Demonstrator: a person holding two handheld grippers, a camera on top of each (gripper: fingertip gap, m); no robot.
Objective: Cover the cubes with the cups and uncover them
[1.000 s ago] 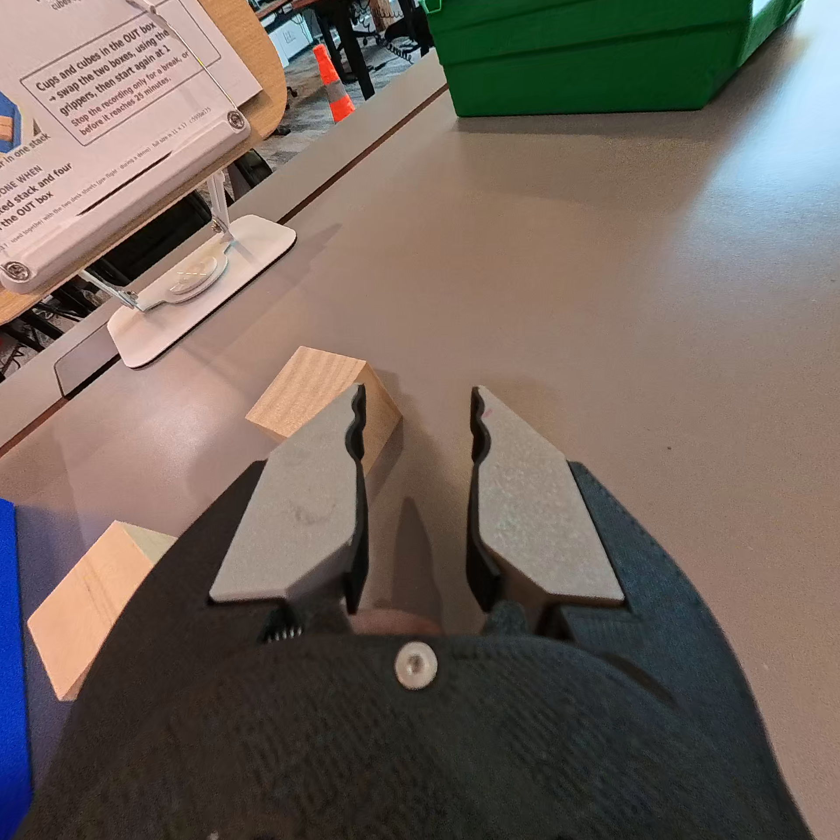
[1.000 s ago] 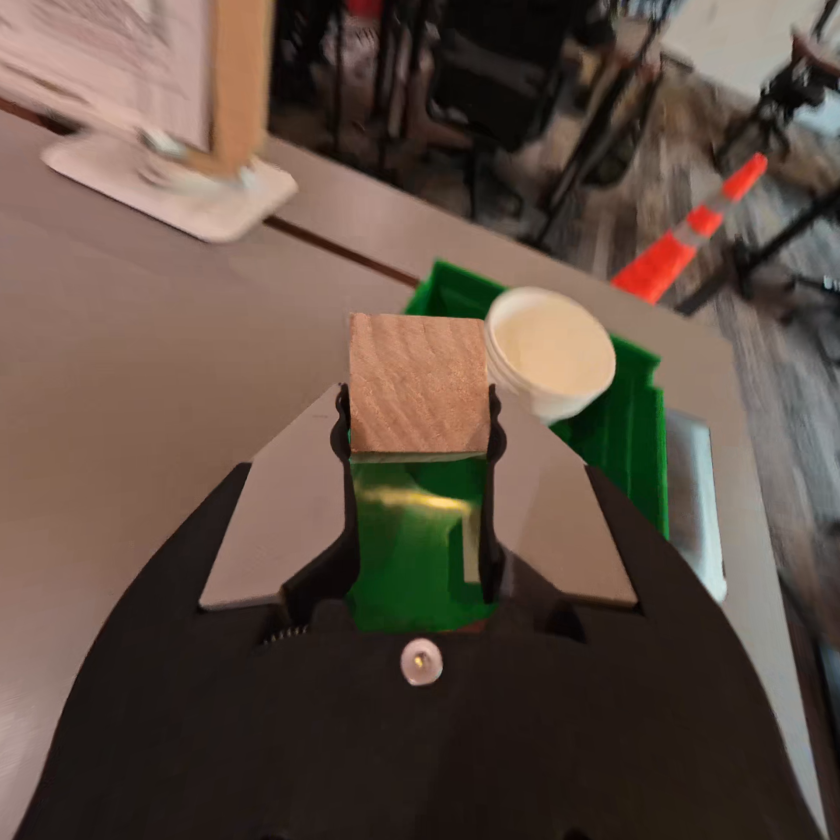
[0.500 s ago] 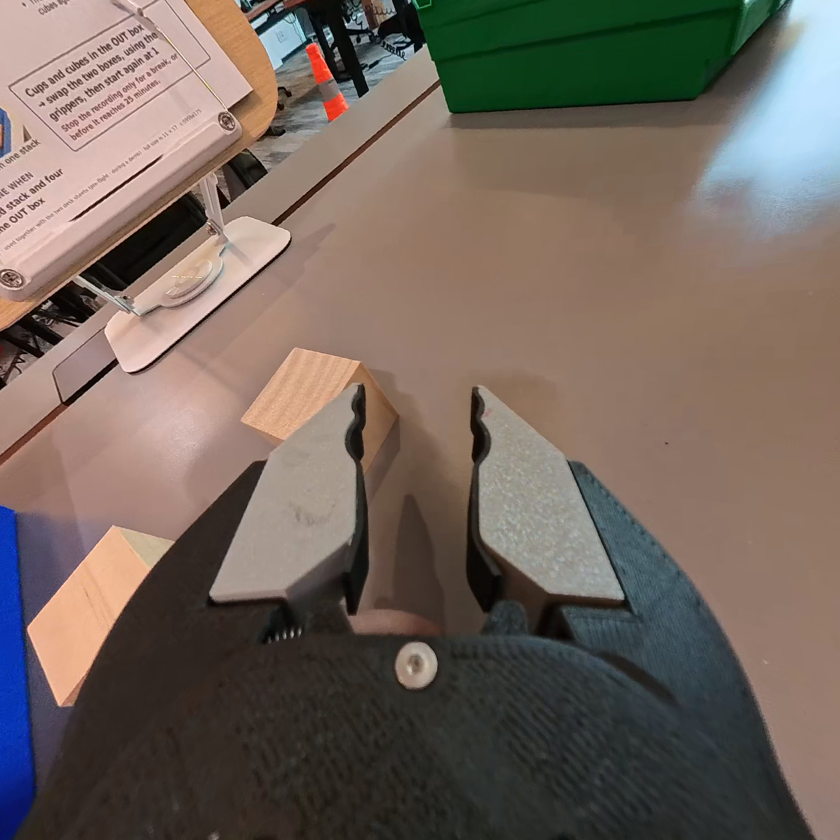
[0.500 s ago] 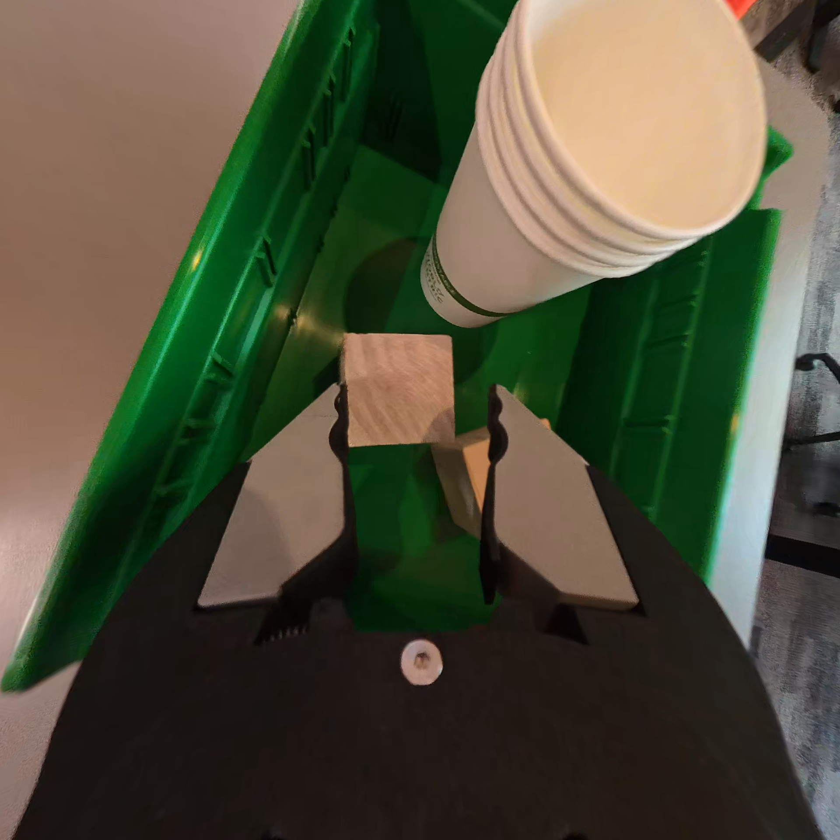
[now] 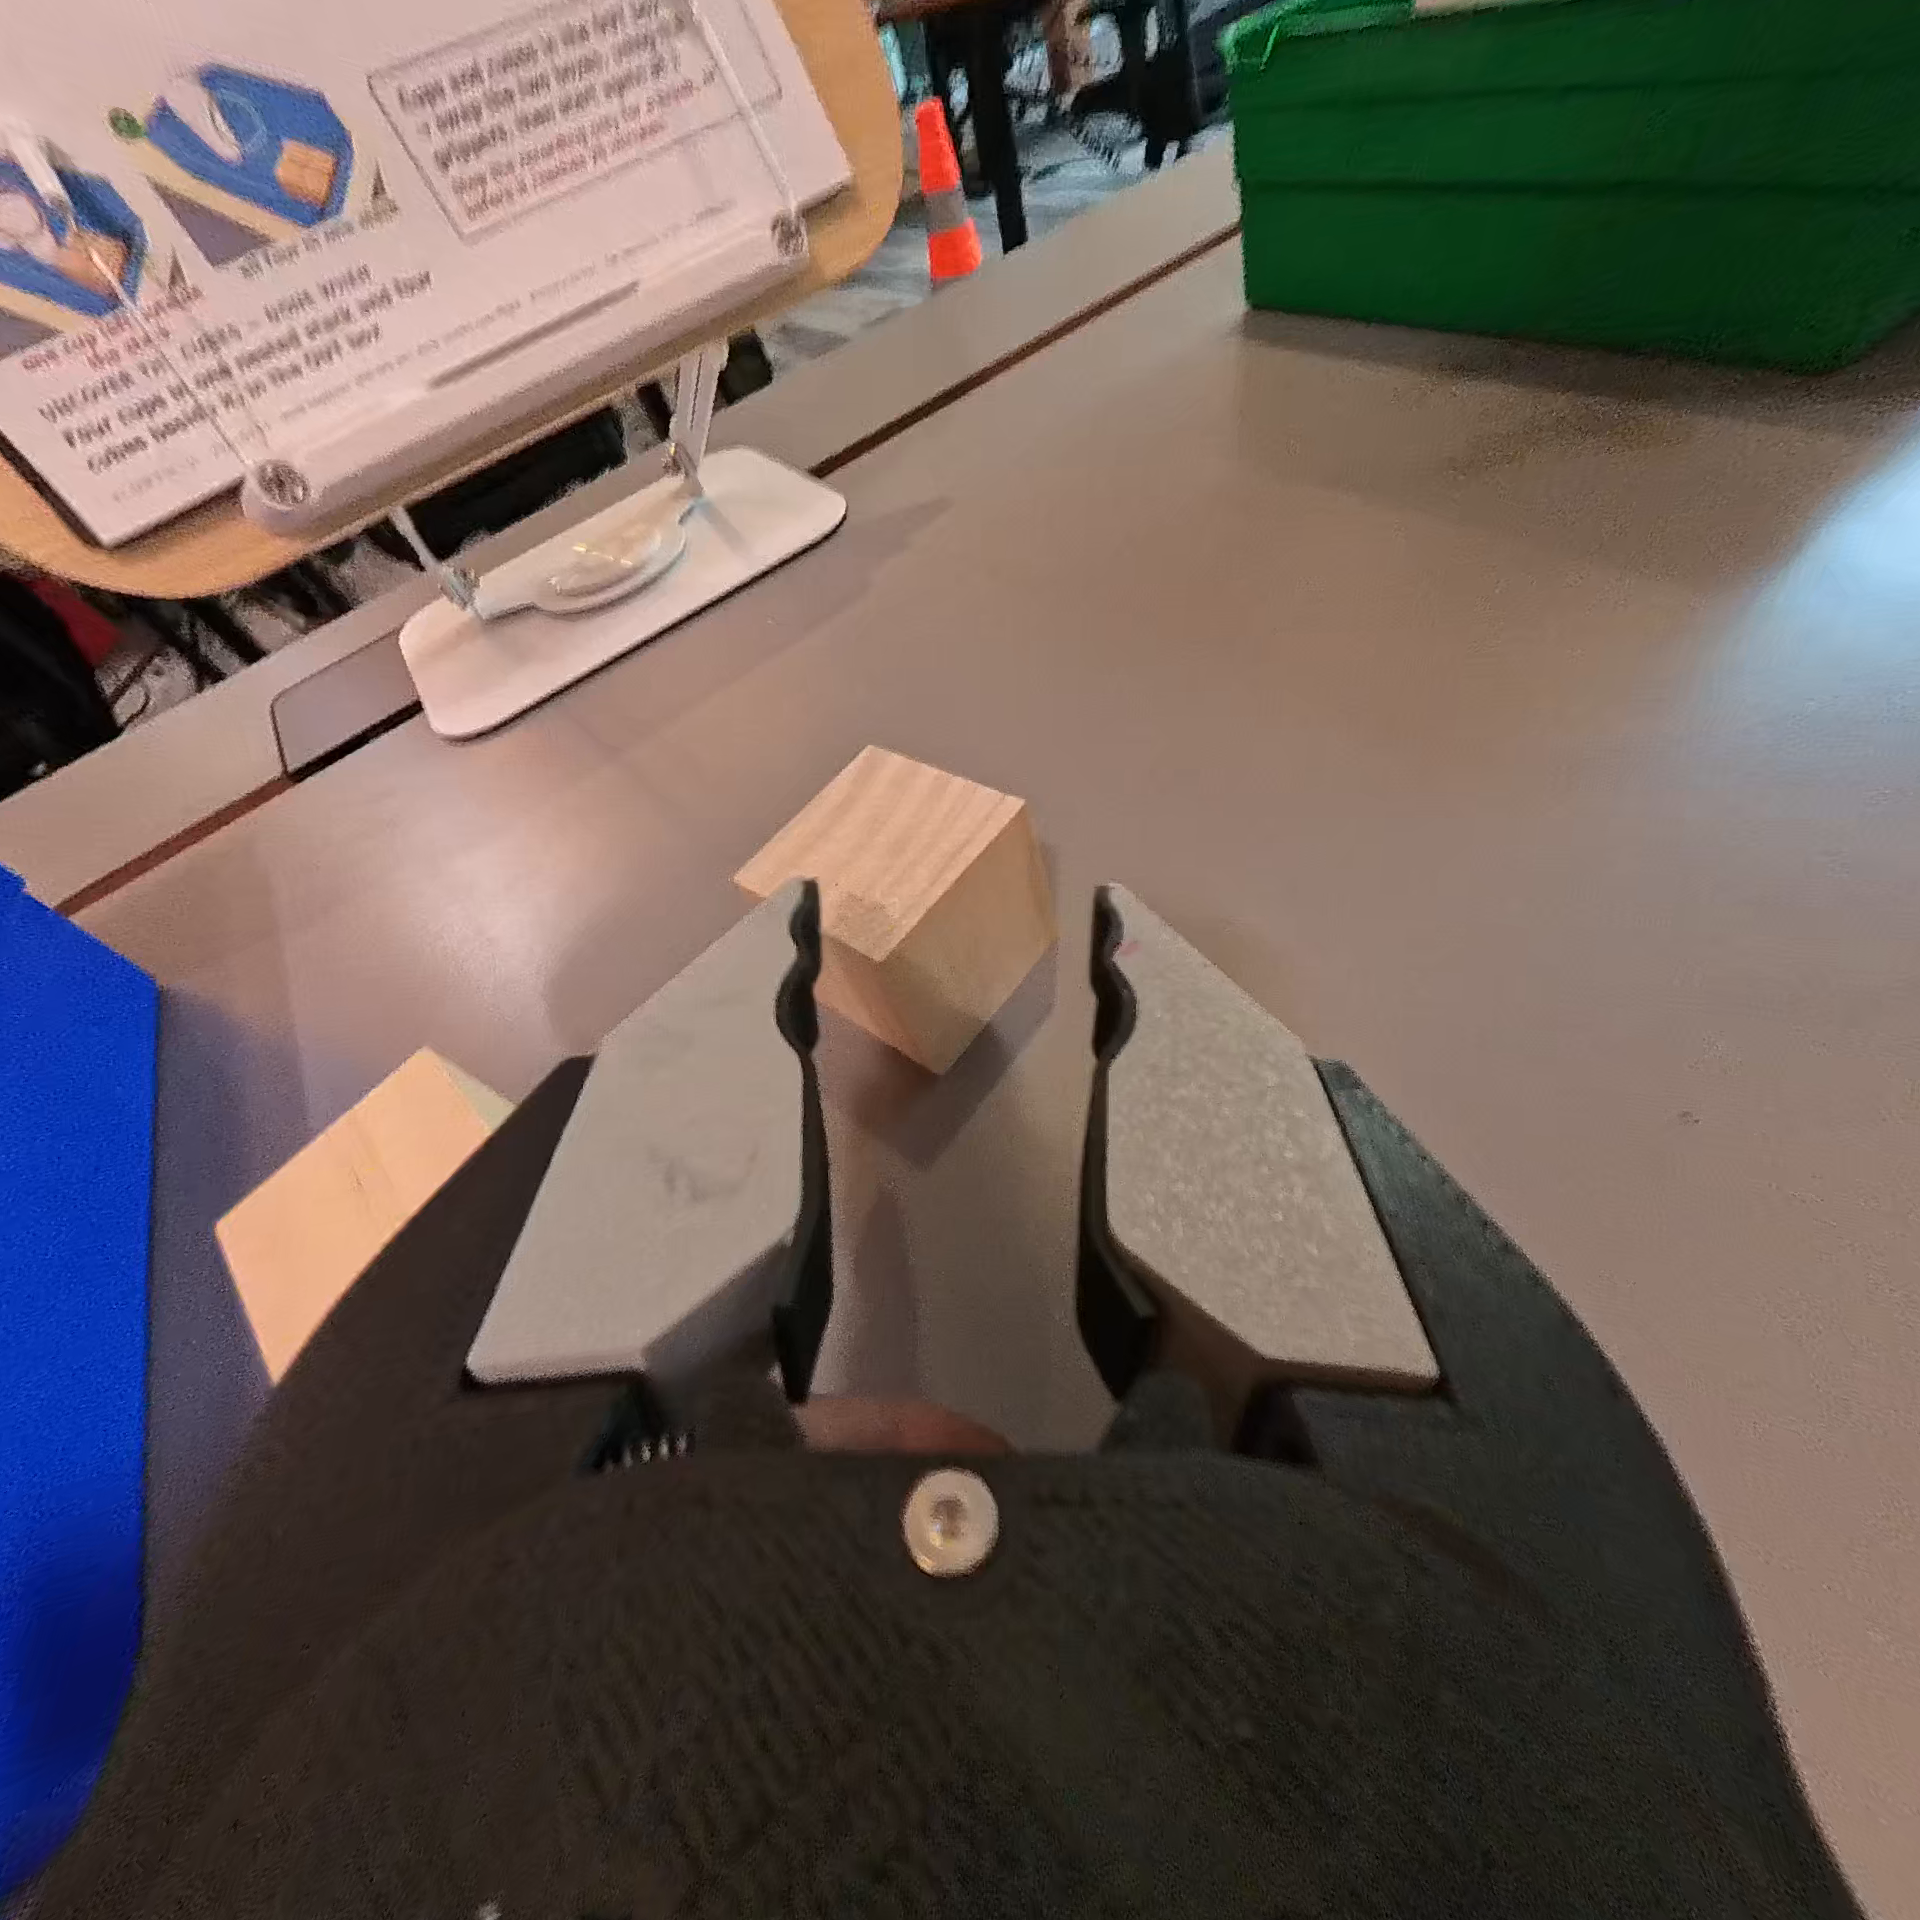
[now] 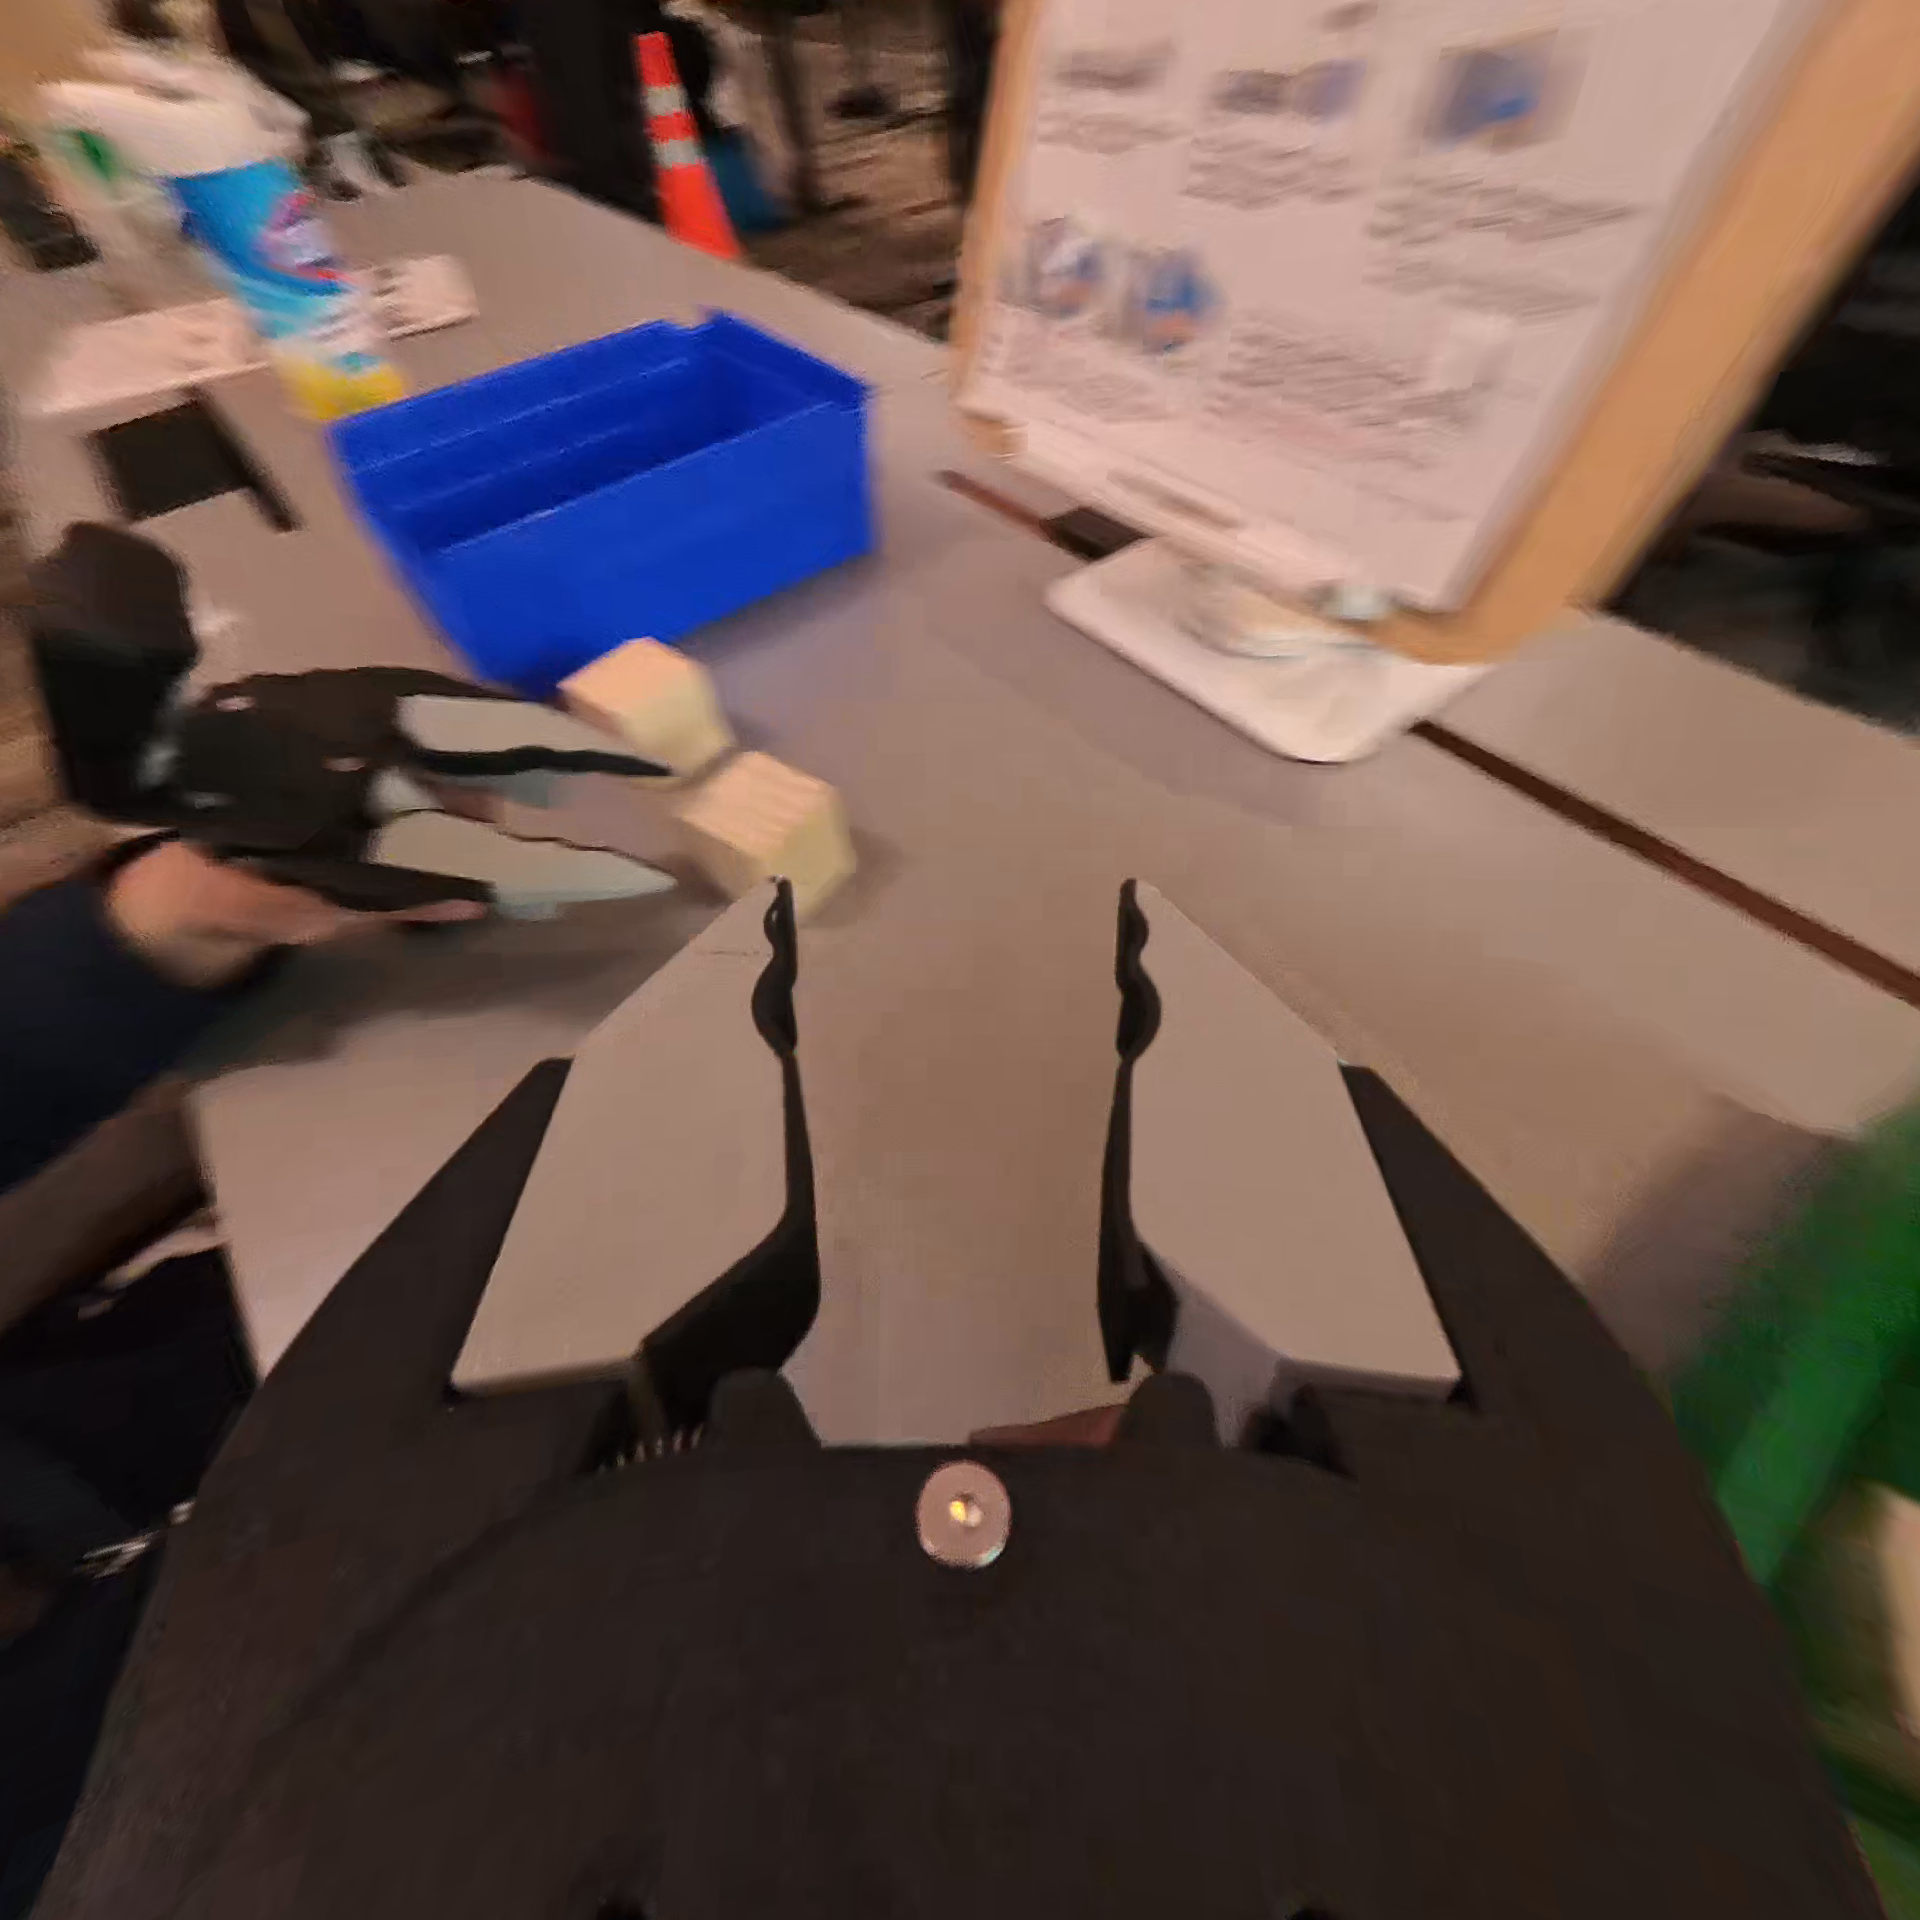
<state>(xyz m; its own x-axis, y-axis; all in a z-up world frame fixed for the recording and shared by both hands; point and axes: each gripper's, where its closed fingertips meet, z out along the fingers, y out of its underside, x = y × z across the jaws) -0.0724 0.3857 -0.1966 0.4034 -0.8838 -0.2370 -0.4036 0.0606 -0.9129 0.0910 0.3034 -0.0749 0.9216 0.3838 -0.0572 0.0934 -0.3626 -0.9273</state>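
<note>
I see two cubes on the worktop — near cube ahead of my left tongs, second cube left, beside the bin; document stand behind.

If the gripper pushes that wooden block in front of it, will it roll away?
Probably not: the wooden block has flat faces and sits flat on the table, so it would likely slide. It looks solid and stiff, so the open left gripper shouldn't squash it.
</note>
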